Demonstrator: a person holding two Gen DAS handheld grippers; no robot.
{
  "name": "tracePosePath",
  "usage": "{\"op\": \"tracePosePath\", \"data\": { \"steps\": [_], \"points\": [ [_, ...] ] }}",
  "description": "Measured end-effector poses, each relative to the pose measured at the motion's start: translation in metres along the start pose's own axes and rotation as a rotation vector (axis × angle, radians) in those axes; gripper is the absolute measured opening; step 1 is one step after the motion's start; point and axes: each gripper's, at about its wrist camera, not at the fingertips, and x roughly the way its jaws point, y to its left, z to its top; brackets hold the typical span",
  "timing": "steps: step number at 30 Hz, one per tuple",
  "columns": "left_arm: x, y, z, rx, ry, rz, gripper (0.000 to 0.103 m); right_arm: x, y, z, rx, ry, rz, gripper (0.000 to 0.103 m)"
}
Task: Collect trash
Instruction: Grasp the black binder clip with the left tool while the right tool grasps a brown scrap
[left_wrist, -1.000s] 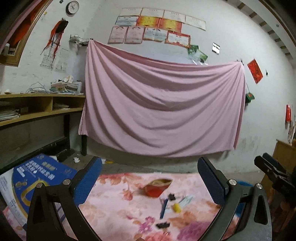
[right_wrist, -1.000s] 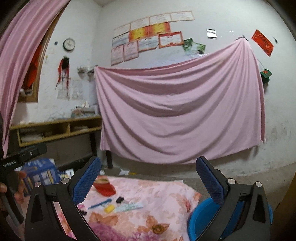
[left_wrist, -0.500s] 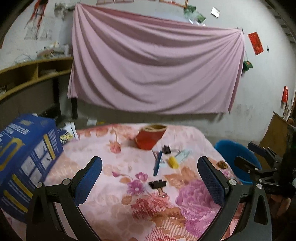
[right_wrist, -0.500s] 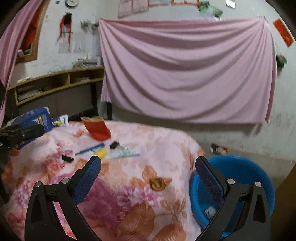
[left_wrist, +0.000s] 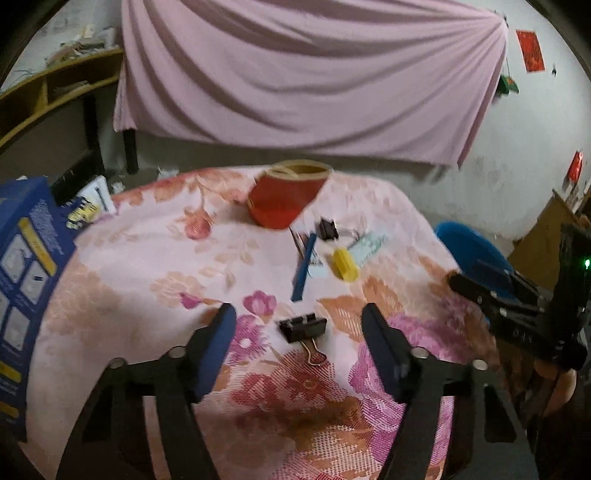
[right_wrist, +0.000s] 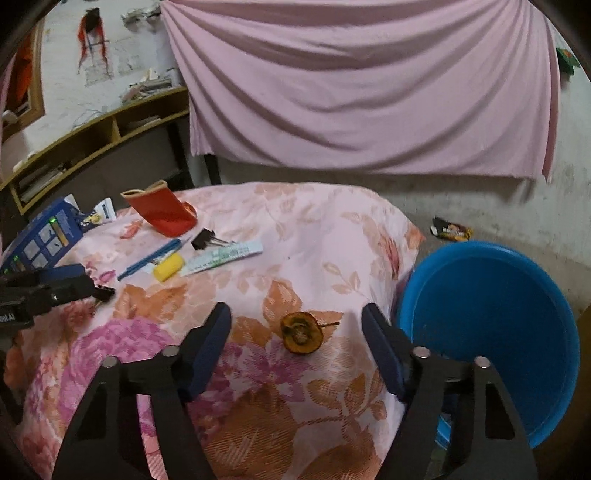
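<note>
In the left wrist view, the left tool (left_wrist: 299, 325) hangs over a surface (left_wrist: 147, 266) covered with a pink floral cloth. Its jaws have just been closing and stand partly apart, pressing on nothing. A black binder clip (left_wrist: 303, 328) lies on the cloth in the gap between the blue fingers (left_wrist: 218, 347), at lower centre of the frame, touching neither. Farther up the frame lie a blue pen (left_wrist: 303, 267), a yellow cylinder (left_wrist: 345, 264), a pale paper strip (left_wrist: 369, 245), a second black clip (left_wrist: 328, 229) and a tipped red cup (left_wrist: 284, 195). A blue box (left_wrist: 26, 266) stands at the left edge. The right tool shows at the right edge, in front of a blue basin (left_wrist: 469, 247).

In the right wrist view, the right tool (right_wrist: 295, 325) also has jaws that have just been closing; they are partly apart and grip nothing. A brown, dried half fruit (right_wrist: 301, 332) lies on the cloth between the fingertips, at centre bottom, clear of both. The basin (right_wrist: 491, 325) sits on the floor at lower right, just beside the surface. A wrapper (right_wrist: 451, 229) lies on the floor above it. A pink sheet (right_wrist: 369, 85) hangs on the wall behind.
</note>
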Motion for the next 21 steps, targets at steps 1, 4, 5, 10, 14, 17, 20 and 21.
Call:
{"op": "tracePosePath", "data": {
  "steps": [1, 4, 5, 10, 14, 17, 20, 21],
  "points": [
    [0.003, 0.0, 0.0, 0.003, 0.015, -0.007, 0.051, 0.003, -0.002, -0.001, 0.006, 0.012, 0.001, 0.059],
    [0.011, -0.002, 0.001, 0.007, 0.045, -0.01, 0.042, 0.009, -0.004, -0.001, 0.011, 0.04, -0.001, 0.046],
    [0.012, -0.003, 0.002, 0.009, 0.051, -0.006, 0.038, 0.01, -0.005, -0.002, 0.011, 0.045, -0.002, 0.042],
    [0.016, -0.007, 0.002, 0.035, 0.075, 0.006, 0.023, 0.009, -0.007, -0.004, 0.002, 0.051, -0.006, 0.032],
    [0.016, -0.009, 0.002, 0.044, 0.071, 0.011, 0.023, 0.005, -0.003, -0.006, -0.02, 0.041, -0.004, 0.032],
    [0.016, -0.011, 0.004, 0.034, 0.053, -0.002, 0.023, -0.002, -0.002, -0.008, -0.024, 0.011, 0.009, 0.032],
    [0.008, -0.022, 0.008, 0.037, -0.001, -0.014, 0.023, -0.017, -0.002, -0.007, -0.022, -0.067, 0.025, 0.032],
    [0.003, -0.027, 0.01, 0.042, -0.039, -0.019, 0.023, -0.025, -0.003, -0.005, -0.021, -0.108, 0.031, 0.032]
  ]
}}
